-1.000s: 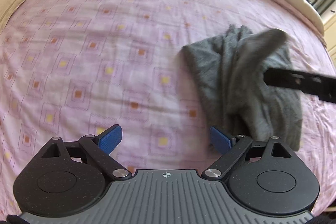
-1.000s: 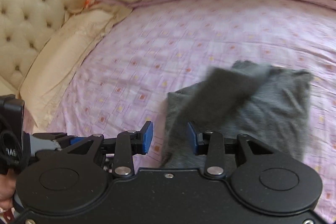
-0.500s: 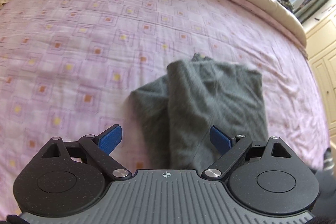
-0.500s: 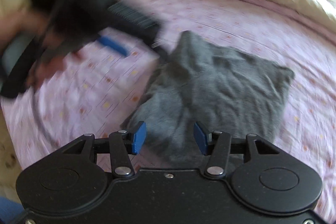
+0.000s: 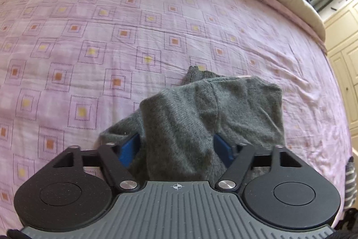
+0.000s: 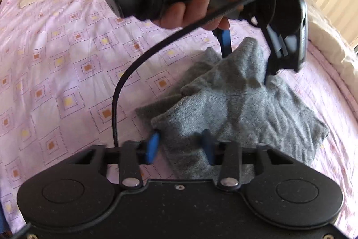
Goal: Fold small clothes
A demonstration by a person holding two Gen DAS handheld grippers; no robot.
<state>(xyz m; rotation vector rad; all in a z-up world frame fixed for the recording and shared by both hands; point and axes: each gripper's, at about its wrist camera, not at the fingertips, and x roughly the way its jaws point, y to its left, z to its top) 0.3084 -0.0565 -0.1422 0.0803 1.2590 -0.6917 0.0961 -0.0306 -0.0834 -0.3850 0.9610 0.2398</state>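
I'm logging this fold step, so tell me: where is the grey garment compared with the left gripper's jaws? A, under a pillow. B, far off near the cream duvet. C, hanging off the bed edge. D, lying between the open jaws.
D: in the left wrist view the grey garment bunches up between the two spread blue pads of the left gripper, on the pink sheet.

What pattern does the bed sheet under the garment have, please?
Pink bed sheet with dotted squares around yellow or orange centres; clearest in the left wrist view.
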